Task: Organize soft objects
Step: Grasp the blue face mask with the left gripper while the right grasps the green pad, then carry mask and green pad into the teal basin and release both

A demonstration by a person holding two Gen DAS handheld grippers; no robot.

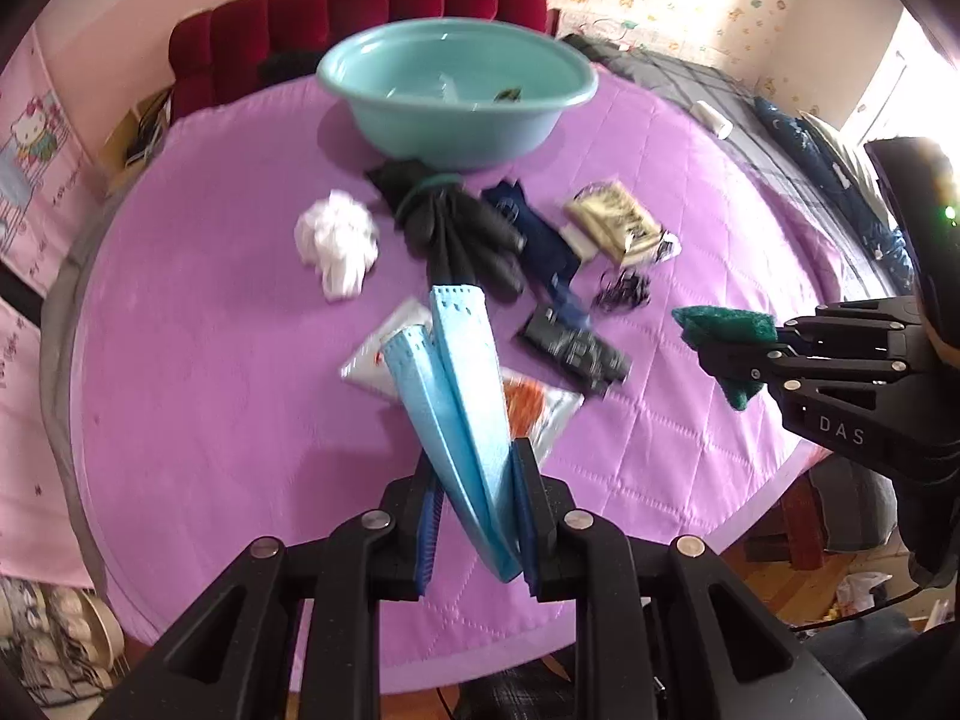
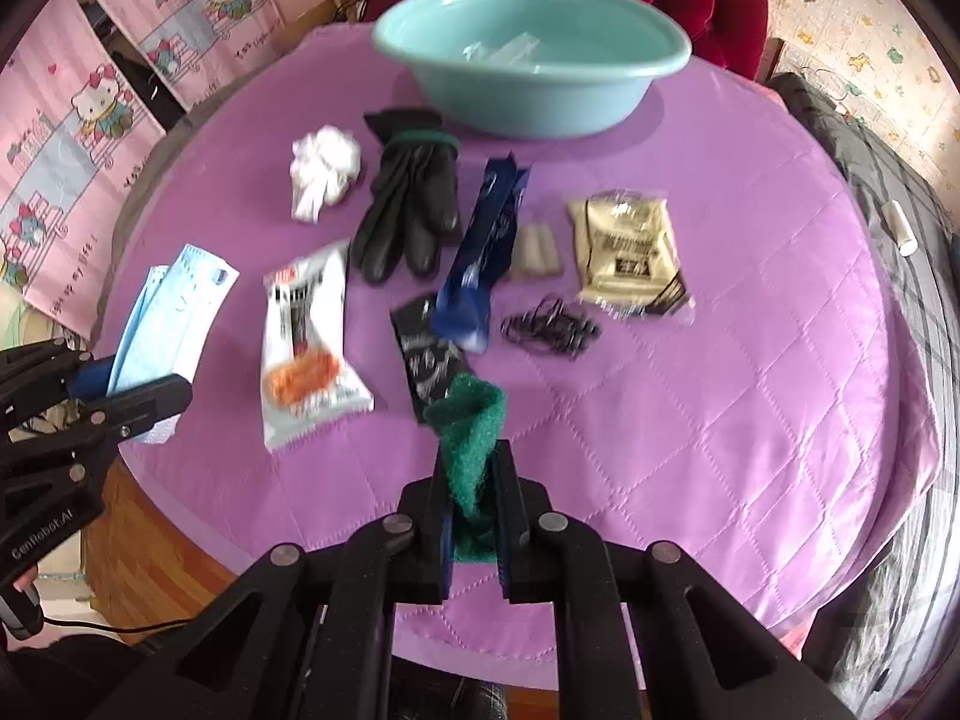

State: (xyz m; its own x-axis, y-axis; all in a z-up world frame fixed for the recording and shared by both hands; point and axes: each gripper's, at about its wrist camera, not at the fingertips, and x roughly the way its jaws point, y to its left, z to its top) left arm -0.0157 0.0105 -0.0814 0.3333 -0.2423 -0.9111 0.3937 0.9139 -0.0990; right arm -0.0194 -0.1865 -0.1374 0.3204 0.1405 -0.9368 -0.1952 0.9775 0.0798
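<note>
**Masks and scrub pad held over the table**

Masks (image 1: 462,396), light and floppy, hung pinched at one end in the left gripper (image 1: 474,531), its fingers clenched on them. The green scrub pad (image 2: 471,438) was springy and rough, so it probably would not slip; the right gripper (image 2: 471,531) gripped it mid-fold. Both were clear above the purple table (image 2: 720,360). The teal basin (image 2: 531,90) sat at the far edge, beyond gloves (image 2: 408,210) and packets, with open room overhead.
</note>
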